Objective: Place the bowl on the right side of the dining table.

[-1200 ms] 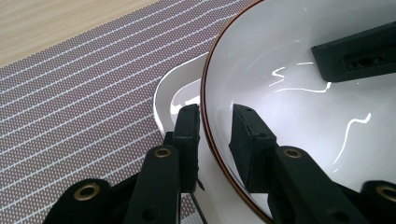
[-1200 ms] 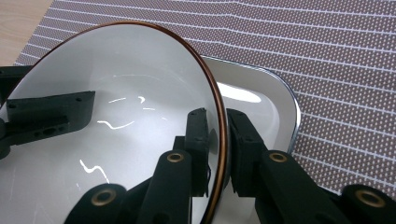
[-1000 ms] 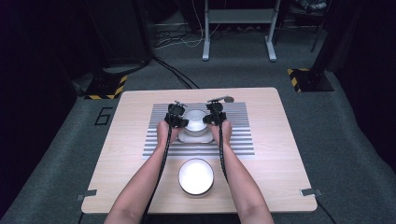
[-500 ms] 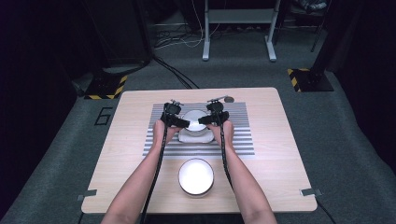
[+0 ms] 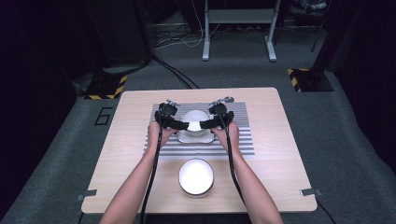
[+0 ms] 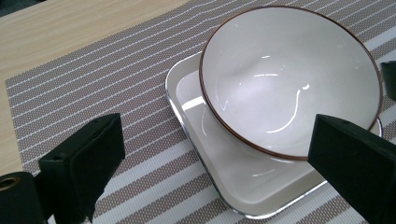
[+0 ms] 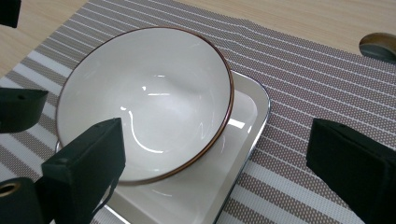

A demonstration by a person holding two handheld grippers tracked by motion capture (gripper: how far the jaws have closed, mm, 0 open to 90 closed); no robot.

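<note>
A white bowl [image 5: 194, 119] with a brown rim sits on a white square plate [image 5: 193, 137] in the middle of the striped placemat [image 5: 243, 140]. My left gripper [image 5: 183, 125] hovers at the bowl's left side and my right gripper [image 5: 206, 124] at its right. Both have just been opening. In the left gripper view the left gripper [image 6: 217, 179] has wide jaws, with the bowl [image 6: 289, 79] and plate [image 6: 243, 191] beyond them, untouched. In the right gripper view the right gripper [image 7: 219, 175] is spread the same way above the bowl [image 7: 144, 102] and plate [image 7: 238, 149].
A second round white bowl [image 5: 196, 176] stands near the table's front edge, between the person's forearms. The wooden table [image 5: 121, 154] reaches past the placemat on all sides. A small grey round object [image 7: 378, 44] lies by the placemat's far edge.
Both grippers have gone from shut at the bowl's rim to wide open and have risen a little. The bowl stays on the square plate.
</note>
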